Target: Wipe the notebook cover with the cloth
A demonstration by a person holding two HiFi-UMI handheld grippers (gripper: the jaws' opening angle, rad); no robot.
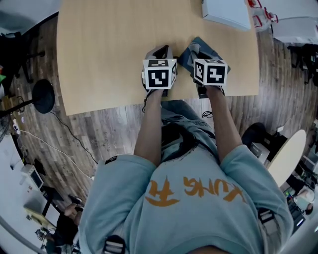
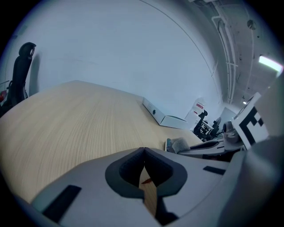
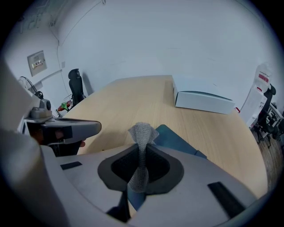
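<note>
A blue notebook (image 1: 186,58) lies flat near the table's front edge, partly hidden under my right gripper (image 1: 197,49). In the right gripper view the notebook (image 3: 176,139) shows just beyond the jaws. My right gripper (image 3: 141,153) is shut on a grey mesh cloth (image 3: 142,133), which stands up in a fold between the pads, above the notebook's near part. My left gripper (image 1: 160,50) rests over bare table just left of the notebook. Its jaws (image 2: 144,155) are shut with nothing in them. From the left gripper view, the cloth (image 2: 180,143) and the notebook's edge show at the right.
A white flat box (image 1: 226,13) lies at the table's far right, also the white box (image 3: 203,101) beyond the notebook. The wooden table (image 1: 109,44) stretches away to the left and back. Office chairs and cables stand on the floor around it.
</note>
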